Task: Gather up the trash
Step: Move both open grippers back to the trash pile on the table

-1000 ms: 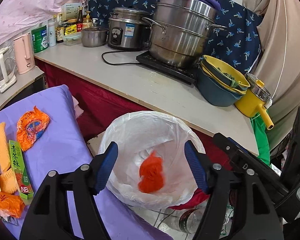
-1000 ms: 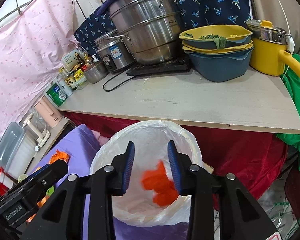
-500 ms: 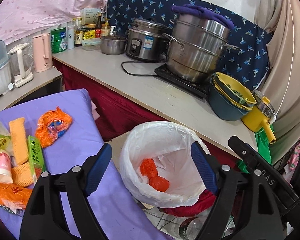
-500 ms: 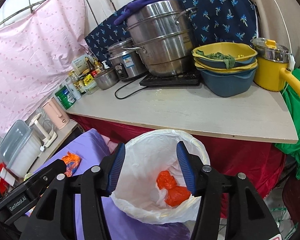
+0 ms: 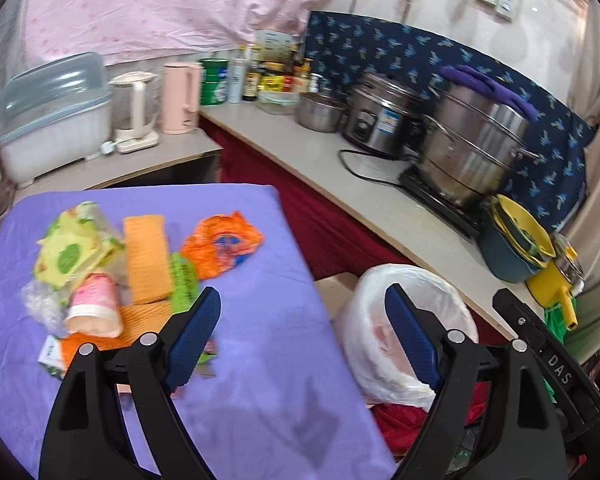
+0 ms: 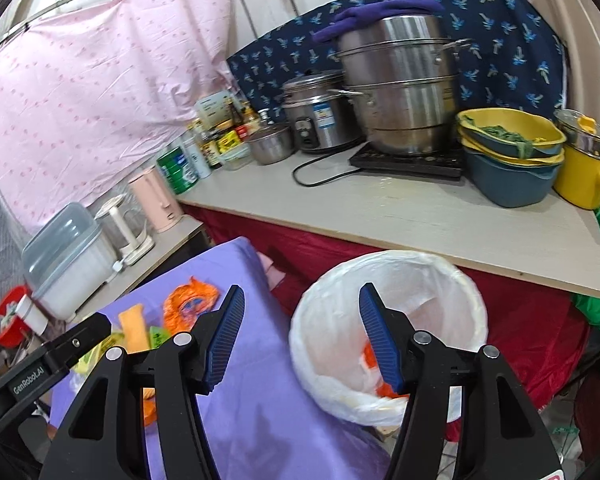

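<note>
A bin lined with a white bag stands beside the purple-covered table. Orange trash lies inside it. On the table's left lies a pile of trash: an orange wrapper, an orange sponge, a yellow-green packet, a pink cup and a green box. My left gripper is open and empty above the table's right edge. My right gripper is open and empty, between table and bin.
A counter behind the bin carries a steel steamer pot, a rice cooker, stacked basins, a yellow pot and bottles. A lower shelf holds a kettle, a pink jug and a plastic box.
The orange trash dropped from my grippers into the bin. Both grippers opened wider and swung left, away from the bin toward the table's trash pile.
</note>
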A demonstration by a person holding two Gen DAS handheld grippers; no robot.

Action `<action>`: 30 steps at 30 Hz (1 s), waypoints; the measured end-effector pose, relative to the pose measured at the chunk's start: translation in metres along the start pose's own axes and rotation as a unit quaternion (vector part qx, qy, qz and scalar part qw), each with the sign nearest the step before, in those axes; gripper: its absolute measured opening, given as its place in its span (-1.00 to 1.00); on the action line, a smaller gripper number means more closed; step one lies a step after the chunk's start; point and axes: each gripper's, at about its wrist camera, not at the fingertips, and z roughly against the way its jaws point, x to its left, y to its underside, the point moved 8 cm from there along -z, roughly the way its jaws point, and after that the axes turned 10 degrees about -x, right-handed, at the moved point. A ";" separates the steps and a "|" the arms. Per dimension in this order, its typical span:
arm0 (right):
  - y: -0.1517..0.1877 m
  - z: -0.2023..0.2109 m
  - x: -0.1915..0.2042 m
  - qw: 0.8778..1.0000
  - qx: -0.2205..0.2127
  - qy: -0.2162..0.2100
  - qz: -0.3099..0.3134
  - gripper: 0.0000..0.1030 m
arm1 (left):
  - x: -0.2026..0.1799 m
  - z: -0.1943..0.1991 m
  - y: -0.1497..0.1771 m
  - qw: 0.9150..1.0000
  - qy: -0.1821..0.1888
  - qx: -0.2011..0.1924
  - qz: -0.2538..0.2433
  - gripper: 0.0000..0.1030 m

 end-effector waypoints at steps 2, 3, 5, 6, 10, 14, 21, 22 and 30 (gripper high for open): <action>0.006 -0.001 0.017 1.000 0.006 -0.010 0.010 0.13 | 0.021 0.008 0.000 1.000 -0.018 -0.003 0.006 0.56; 0.010 -0.002 0.027 1.000 0.010 -0.017 0.015 0.13 | 0.036 0.013 0.000 0.999 -0.029 -0.005 0.013 0.56; 0.019 -0.002 0.045 0.999 0.018 -0.029 0.023 0.13 | 0.056 0.021 0.001 0.999 -0.045 -0.006 0.026 0.56; 0.024 -0.002 0.055 0.999 0.022 -0.036 0.029 0.13 | 0.071 0.026 0.002 0.998 -0.056 -0.006 0.035 0.56; 0.049 -0.002 0.090 0.996 0.043 -0.061 0.052 0.13 | 0.120 0.043 0.010 0.994 -0.093 -0.005 0.058 0.56; 0.082 -0.002 0.127 0.991 0.070 -0.087 0.079 0.13 | 0.170 0.058 0.025 0.988 -0.133 0.002 0.080 0.56; 0.135 -0.004 0.181 0.980 0.111 -0.122 0.109 0.13 | 0.238 0.075 0.049 0.977 -0.184 0.019 0.109 0.56; 0.141 -0.005 0.187 0.979 0.115 -0.126 0.112 0.13 | 0.246 0.077 0.052 0.975 -0.189 0.022 0.114 0.56; 0.189 -0.014 0.236 0.963 0.150 -0.157 0.158 0.13 | 0.297 0.082 0.074 0.965 -0.217 0.043 0.144 0.56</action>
